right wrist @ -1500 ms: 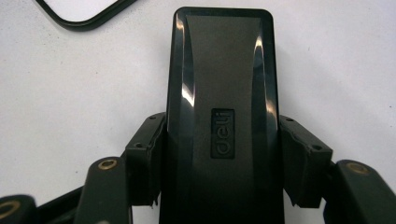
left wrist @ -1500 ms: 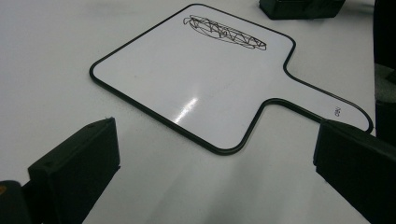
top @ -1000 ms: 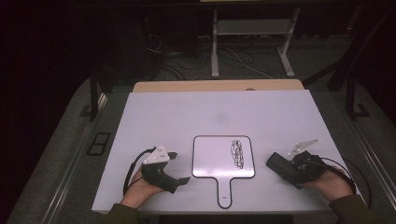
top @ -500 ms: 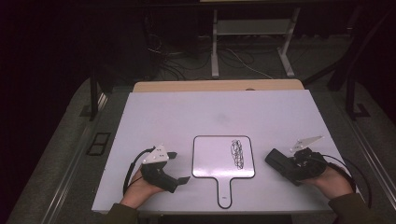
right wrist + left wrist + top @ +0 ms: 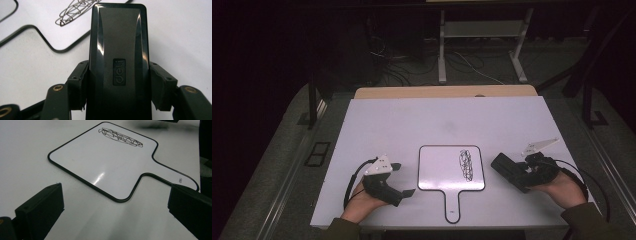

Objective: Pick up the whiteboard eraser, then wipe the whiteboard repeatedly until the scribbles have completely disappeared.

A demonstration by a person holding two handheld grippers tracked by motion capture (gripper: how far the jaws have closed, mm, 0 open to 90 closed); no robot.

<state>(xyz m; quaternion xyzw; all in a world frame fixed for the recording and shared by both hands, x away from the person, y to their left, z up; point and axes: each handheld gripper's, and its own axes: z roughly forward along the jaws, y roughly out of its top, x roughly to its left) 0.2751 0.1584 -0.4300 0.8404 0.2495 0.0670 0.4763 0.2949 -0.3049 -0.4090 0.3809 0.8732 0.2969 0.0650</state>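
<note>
Right gripper view: we find the right gripper (image 5: 117,82) clamped on a black eraser (image 5: 117,50) marked "deli", both pads pressing its sides. In the high view, the eraser (image 5: 508,169) sits low over the worktop (image 5: 437,120), just beside the handled whiteboard (image 5: 439,170) at its 3 o'clock edge, near the scribble (image 5: 466,164). The left gripper (image 5: 404,179), at the board's 9 o'clock, stands wide and holds nothing.
</note>
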